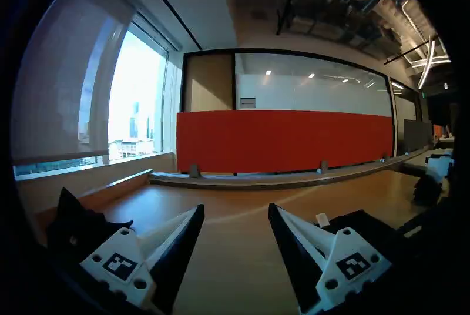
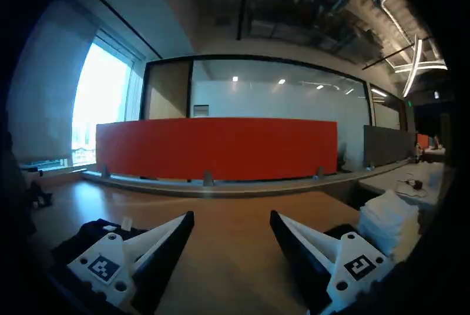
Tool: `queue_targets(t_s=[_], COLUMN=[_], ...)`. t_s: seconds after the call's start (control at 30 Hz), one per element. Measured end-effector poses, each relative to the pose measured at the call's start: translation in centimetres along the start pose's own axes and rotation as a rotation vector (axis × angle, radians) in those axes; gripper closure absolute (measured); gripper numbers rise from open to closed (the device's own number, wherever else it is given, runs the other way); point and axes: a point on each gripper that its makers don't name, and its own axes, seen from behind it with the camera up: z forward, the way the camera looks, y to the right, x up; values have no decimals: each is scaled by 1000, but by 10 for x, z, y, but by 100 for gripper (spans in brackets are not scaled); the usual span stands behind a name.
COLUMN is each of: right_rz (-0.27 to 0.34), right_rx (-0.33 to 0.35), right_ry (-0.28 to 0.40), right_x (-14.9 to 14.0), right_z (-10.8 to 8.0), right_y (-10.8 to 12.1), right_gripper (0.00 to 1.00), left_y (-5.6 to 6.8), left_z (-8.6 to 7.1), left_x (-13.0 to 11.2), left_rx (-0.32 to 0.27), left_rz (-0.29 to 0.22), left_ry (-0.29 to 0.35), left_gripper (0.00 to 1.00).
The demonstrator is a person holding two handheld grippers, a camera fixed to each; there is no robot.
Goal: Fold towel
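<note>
While both hover over the wooden bench (image 1: 235, 268), the left gripper (image 1: 235, 207) and right gripper (image 2: 231, 214) stand wide open, holding nothing. A dark towel (image 2: 88, 234) with a white tag (image 2: 126, 221) lies on the bench under the right gripper's left finger; folded white towels (image 2: 390, 218) are stacked at far right.

Holds left gripper (image 1: 235, 238) low and level, pointing straight ahead, jaws spread wide apart. Holds right gripper (image 2: 232, 244) in the same pose, likewise level and forward, jaws parted wide.
</note>
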Motion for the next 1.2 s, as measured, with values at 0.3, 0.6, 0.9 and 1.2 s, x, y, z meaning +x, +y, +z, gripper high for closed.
queue_targets(t_s=[0.3,0.6,0.9,1.2], right_rz=[-6,-6,-17,-106], right_rx=[-17,-23,24,182], right_ry=[6,4,-31,-153], right_x=[67,121,159,150], right_z=[-13,-23,-20,-15], right_y=[4,-3,-18,-47], right_gripper=[0,0,0,0], left_y=[8,3,15,39], left_z=[-2,-5,-7,-7], left_x=[44,91,118,113], left_rx=[-20,-18,-88,-224], left_rz=[-4,-8,3,39], left_ry=[-28,-64,-133,-236], left_gripper=[20,20,20,20])
